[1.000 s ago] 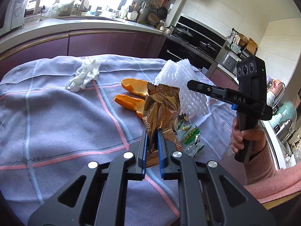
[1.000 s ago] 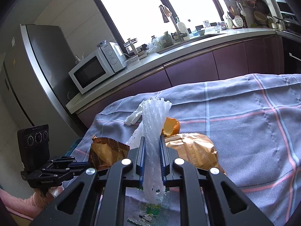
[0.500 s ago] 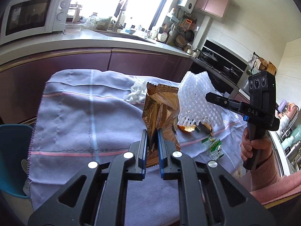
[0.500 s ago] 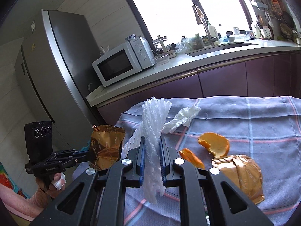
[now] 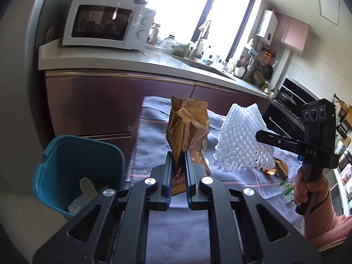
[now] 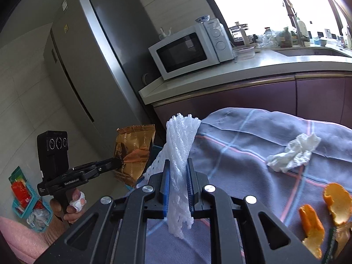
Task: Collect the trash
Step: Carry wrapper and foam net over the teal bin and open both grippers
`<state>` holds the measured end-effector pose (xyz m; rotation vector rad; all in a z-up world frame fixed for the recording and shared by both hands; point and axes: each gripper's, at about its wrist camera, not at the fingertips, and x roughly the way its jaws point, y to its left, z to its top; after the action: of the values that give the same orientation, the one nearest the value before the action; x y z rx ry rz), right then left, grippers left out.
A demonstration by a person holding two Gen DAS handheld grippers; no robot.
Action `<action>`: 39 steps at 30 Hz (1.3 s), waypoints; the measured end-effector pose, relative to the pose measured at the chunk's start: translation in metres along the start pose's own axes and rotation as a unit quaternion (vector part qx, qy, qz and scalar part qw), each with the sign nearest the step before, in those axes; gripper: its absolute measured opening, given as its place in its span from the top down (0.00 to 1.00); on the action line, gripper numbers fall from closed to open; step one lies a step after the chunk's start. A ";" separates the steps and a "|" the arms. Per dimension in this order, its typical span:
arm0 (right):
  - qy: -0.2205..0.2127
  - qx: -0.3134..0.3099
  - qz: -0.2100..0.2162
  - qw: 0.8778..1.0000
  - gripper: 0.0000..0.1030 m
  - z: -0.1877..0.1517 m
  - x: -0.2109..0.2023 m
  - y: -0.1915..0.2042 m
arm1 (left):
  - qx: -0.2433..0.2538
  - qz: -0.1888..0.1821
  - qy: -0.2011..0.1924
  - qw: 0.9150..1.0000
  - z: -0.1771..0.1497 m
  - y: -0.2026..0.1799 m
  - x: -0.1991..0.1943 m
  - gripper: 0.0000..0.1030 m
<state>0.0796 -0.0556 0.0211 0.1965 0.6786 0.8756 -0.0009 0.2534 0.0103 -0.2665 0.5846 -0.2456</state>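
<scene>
My left gripper (image 5: 177,167) pinches one gold snack wrapper (image 5: 188,127) by its lower end, jaws pressed tight on the foil, so the wrapper stands upright over the left edge of the table. My right gripper (image 6: 177,180) pinches one white foam fruit net (image 6: 180,154) the same way, squeezed flat between the blue pads, and holds it above the cloth near that same edge. From the left wrist view the net (image 5: 242,140) spreads wide beside the wrapper, the two close but apart.

One blue trash bin (image 5: 74,162) stands on the floor just off the table's left edge, with a few pale scraps inside it.

On the checked tablecloth (image 6: 253,149) I count one crumpled white tissue (image 6: 293,153) towards the far edge, two pieces of orange peel (image 6: 312,224) at the near right, and one green-printed clear wrapper (image 5: 287,192) by the right side.

One microwave (image 6: 191,50) sits on the counter beyond, and one fridge (image 6: 92,61) stands left of it
</scene>
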 end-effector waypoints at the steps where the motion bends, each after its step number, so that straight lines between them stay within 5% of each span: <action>1: 0.006 -0.002 0.008 1.000 0.88 0.002 0.009 0.004 | -0.006 0.012 -0.002 1.000 0.000 0.009 -0.004 0.90; 8: 0.047 -0.030 0.045 0.997 0.88 0.017 0.070 0.040 | -0.040 0.072 -0.007 0.997 -0.002 0.065 -0.019 0.90; 19: 0.116 -0.055 0.041 0.991 0.88 0.016 0.154 0.066 | -0.088 0.129 0.022 0.987 -0.017 0.129 -0.002 0.88; 31: 0.167 -0.058 0.017 0.984 0.86 0.010 0.217 0.072 | -0.111 0.168 0.059 0.978 -0.019 0.152 0.047 0.87; 39: 0.175 -0.039 0.003 0.984 0.71 0.002 0.229 0.062 | -0.107 0.166 0.064 0.978 -0.025 0.147 0.060 0.86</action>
<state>0.1439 0.1581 -0.0578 -0.0279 0.9692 0.9518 0.0561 0.3689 -0.0867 -0.3571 0.7749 0.1255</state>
